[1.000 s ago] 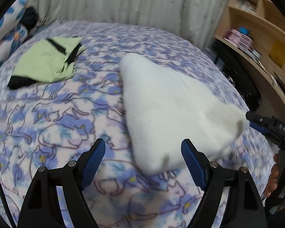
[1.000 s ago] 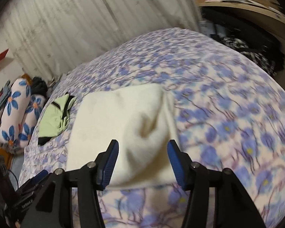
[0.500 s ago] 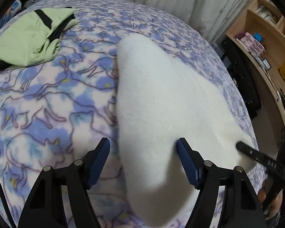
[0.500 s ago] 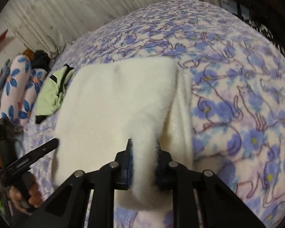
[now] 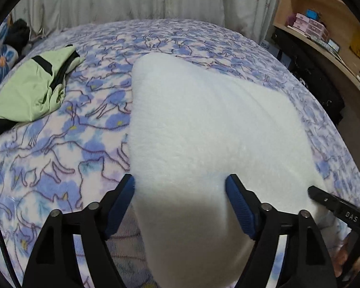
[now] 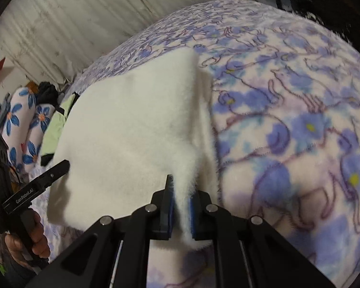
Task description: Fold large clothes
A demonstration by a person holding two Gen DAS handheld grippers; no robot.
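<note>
right jaws on the near edge, left jaws straddling the other near corner

white fleece garment (image 5: 204,129) lies flat on the bed (image 5: 60,158), over its cat-print blanket. in the left wrist view its long axis runs from 6 o'clock up toward 12 o'clock, away from both hands, with the far end rounded at about 12.

right gripper (image 6: 181,206): jaws pressed together, pinching a ridge of the garment's near right edge (image 6: 184,192). fleece stands up between the blue pads and spills out below them. these jaws have just been closing onto that ridge.

left gripper (image 5: 180,201): jaws spread wide; they have just been opening a little. the near left part of the garment sits between them at 6 o'clock. the left pad lies just beside the cloth's left border, the right pad over the cloth. no pinch seen.

the right gripper's tip shows at 4 o'clock in the left wrist view, at the garment's near right corner.

judgement: the fold turns on both near corners being held. right side is secured, left is not yet. the left jaws need only close where they are; the free end lies straight ahead at 12.

green garment (image 5: 33,88) at 10 o'clock, well apart.
</note>
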